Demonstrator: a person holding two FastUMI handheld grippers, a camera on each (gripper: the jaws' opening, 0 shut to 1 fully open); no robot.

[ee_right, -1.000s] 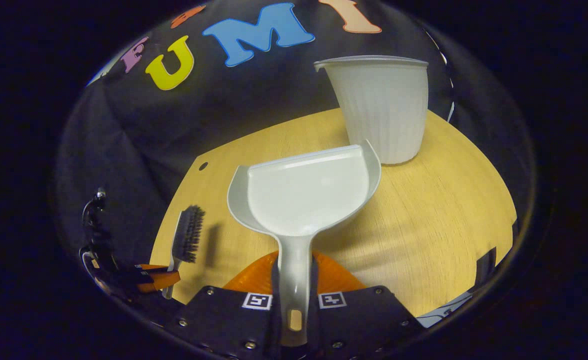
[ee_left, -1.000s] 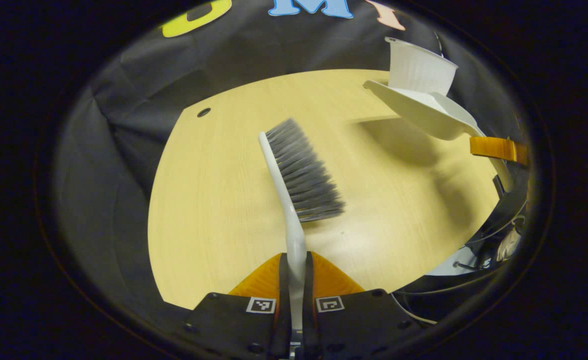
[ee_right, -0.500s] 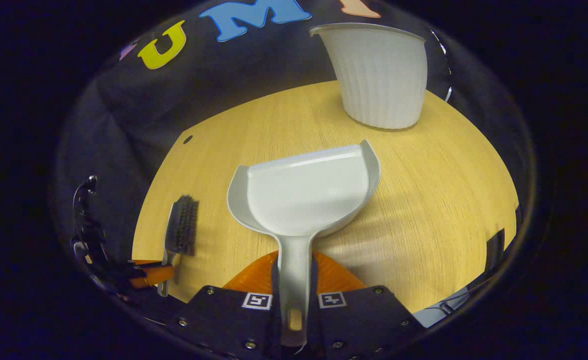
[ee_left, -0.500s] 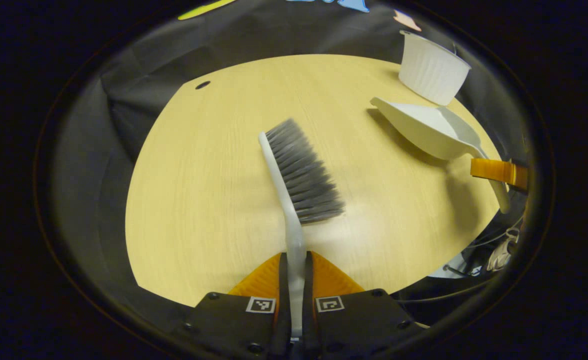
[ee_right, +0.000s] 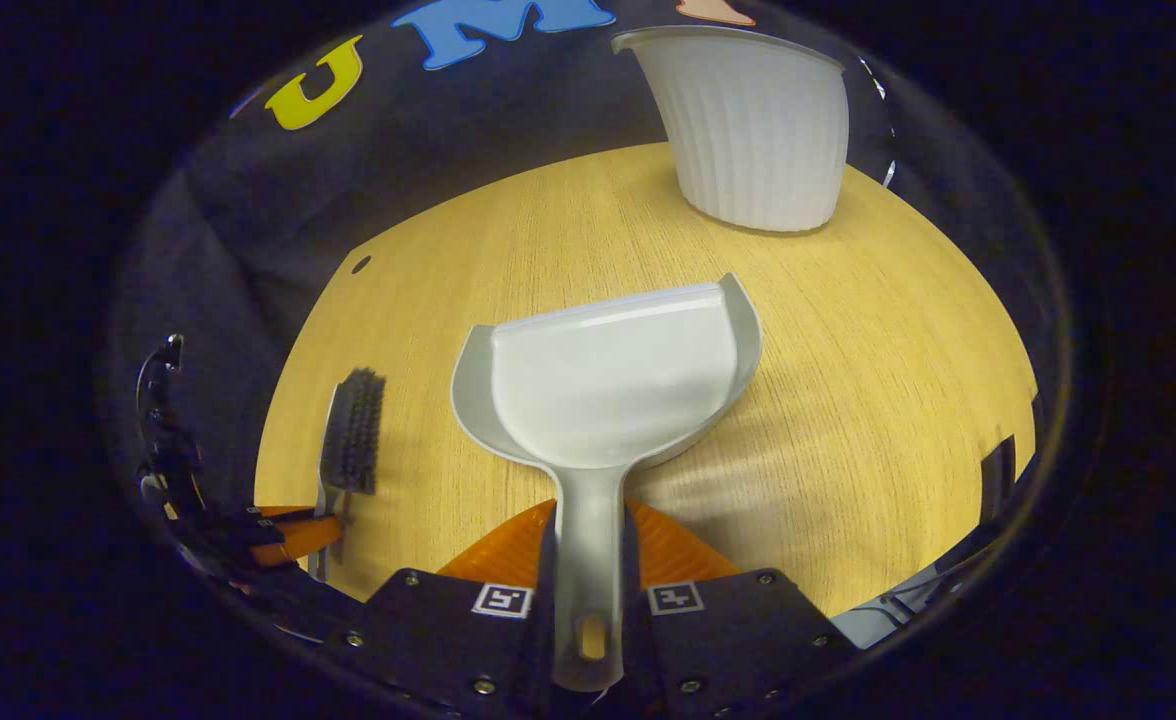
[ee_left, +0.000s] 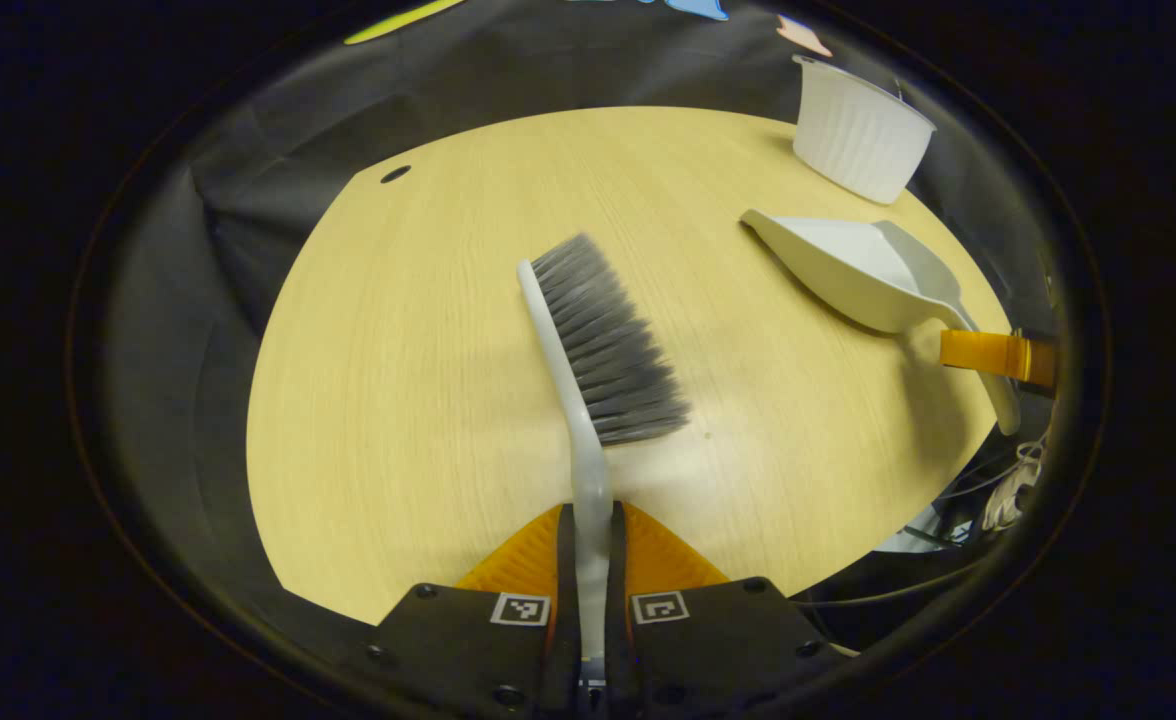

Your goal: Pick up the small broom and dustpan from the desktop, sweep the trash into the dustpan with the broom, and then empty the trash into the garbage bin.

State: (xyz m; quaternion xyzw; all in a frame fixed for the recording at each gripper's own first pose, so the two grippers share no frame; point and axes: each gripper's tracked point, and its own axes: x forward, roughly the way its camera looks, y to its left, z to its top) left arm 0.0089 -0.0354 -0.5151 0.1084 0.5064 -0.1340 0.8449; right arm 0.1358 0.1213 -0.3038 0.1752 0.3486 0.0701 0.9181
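My left gripper (ee_left: 589, 540) is shut on the white handle of the small broom (ee_left: 588, 350), whose grey bristles point right above the wooden desktop (ee_left: 418, 400). My right gripper (ee_right: 588, 545) is shut on the handle of the pale dustpan (ee_right: 608, 385), whose pan looks empty and sits low over the desktop (ee_right: 848, 380). The ribbed white garbage bin (ee_right: 758, 125) stands upright beyond the dustpan. In the left gripper view the dustpan (ee_left: 858, 270) and bin (ee_left: 858, 125) sit at the right, with the right gripper (ee_left: 998, 355) on the pan's handle. The broom (ee_right: 353, 430) and left gripper (ee_right: 283, 530) appear at the left in the right gripper view.
A small dark hole (ee_left: 395, 174) marks the desktop's far left corner. The black cloth wall (ee_left: 278, 140) rises behind the table. Cables (ee_left: 998, 500) hang past the table's right edge. I see no trash on the wood.
The dustpan has come down and back from the bin, from raised beside it to low over the desktop. The broom hardly shifted in my left gripper, which tilted to look down more.
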